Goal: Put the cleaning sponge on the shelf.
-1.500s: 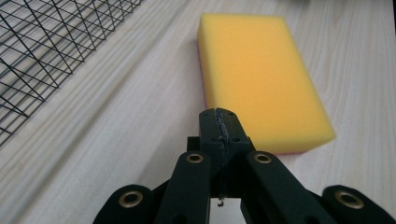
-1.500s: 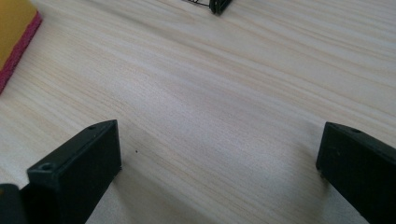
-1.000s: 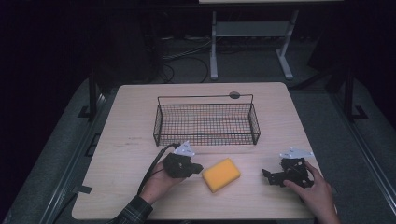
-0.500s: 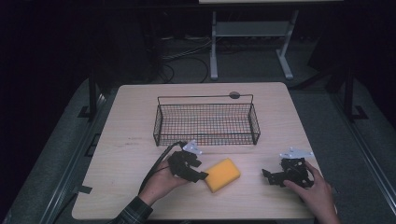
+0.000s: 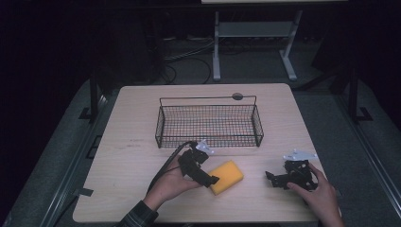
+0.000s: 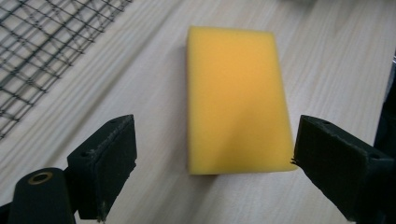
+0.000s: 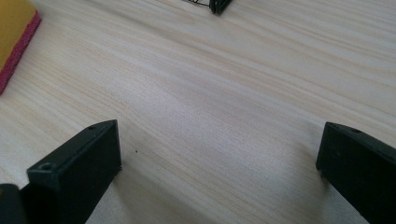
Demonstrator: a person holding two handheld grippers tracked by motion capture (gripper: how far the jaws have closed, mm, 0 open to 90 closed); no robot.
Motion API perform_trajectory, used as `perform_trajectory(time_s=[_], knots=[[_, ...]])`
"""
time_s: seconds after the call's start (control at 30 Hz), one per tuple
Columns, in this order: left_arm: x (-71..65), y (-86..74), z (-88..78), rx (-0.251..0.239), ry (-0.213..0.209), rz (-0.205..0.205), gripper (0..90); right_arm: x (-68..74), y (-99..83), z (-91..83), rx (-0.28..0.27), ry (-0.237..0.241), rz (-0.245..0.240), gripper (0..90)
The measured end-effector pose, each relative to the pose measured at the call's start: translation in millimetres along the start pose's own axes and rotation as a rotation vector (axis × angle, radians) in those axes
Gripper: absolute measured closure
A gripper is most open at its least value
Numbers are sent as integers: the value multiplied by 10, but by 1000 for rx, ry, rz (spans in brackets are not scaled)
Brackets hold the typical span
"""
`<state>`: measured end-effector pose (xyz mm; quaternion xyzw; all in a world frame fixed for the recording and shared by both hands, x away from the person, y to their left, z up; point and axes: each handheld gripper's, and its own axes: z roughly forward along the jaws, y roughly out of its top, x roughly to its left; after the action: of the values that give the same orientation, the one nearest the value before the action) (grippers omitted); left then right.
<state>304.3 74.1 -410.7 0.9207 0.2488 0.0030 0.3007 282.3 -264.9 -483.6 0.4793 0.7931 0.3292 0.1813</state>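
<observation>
A yellow sponge [image 5: 227, 176] lies flat on the wooden table [image 5: 142, 123], in front of a black wire basket [image 5: 208, 139]. My left gripper [image 5: 210, 176] sits at the sponge's left end. In the left gripper view its jaws have just been opening and stand wide, and the near end of the sponge [image 6: 233, 93] lies between them with the pads [image 6: 112, 158] off it. My right gripper [image 5: 272, 179] rests on the table at the right, apart from the sponge. It [image 7: 219, 128] is open over bare wood.
The basket mesh [image 6: 37, 42] runs along the upper left of the left gripper view. In the right gripper view a basket corner [image 7: 217, 5] is at the top, and the sponge [image 7: 11, 23] with its pink underside is at the far left. Dark floor surrounds the table.
My left gripper has moved right, up to the sponge, and its jaws have spread apart. The sponge and the right gripper have stayed put.
</observation>
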Motion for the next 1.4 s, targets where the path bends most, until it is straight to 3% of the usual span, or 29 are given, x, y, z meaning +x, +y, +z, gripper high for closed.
perform_trajectory(time_s=[0.77, 1.4], knots=[[-150, 284, 382, 83, -12, 61, 128, 0, 0, 0, 0, 0, 0, 0], [-199, 306, 671, 159, 25, 90, 129, 0, 0, 0, 0, 0, -1, 0]])
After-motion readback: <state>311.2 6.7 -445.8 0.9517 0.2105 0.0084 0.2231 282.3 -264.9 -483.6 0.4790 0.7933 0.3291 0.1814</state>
